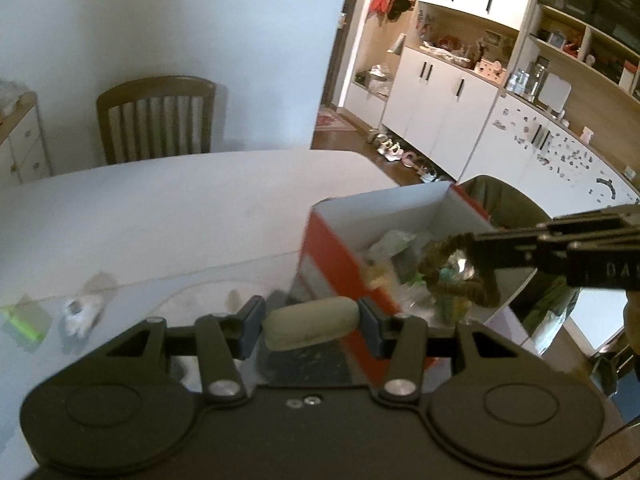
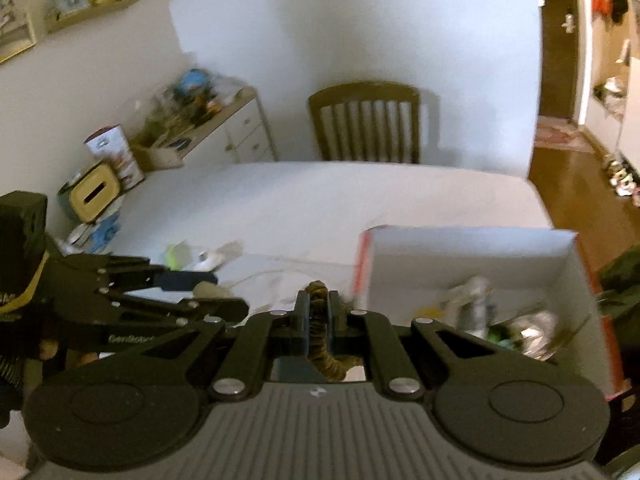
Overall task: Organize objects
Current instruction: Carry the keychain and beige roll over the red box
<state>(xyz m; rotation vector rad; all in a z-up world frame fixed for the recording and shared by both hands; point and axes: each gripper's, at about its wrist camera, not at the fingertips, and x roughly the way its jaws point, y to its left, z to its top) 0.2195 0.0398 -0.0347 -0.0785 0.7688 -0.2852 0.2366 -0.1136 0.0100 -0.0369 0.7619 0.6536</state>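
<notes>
A grey-green oblong case sits crosswise between the fingers of my left gripper, which is shut on it just left of the red and white box. My right gripper reaches in from the right, shut on a brown fabric hair tie that hangs over the box's contents. In the right wrist view the hair tie is pinched in the right gripper, close to the box's left wall. The left gripper with the case shows at the left.
The box holds several small packets and clear wrappers. A green item and a white item lie on the white table. A wooden chair stands at the far side; a tissue box and clutter sit at the left edge.
</notes>
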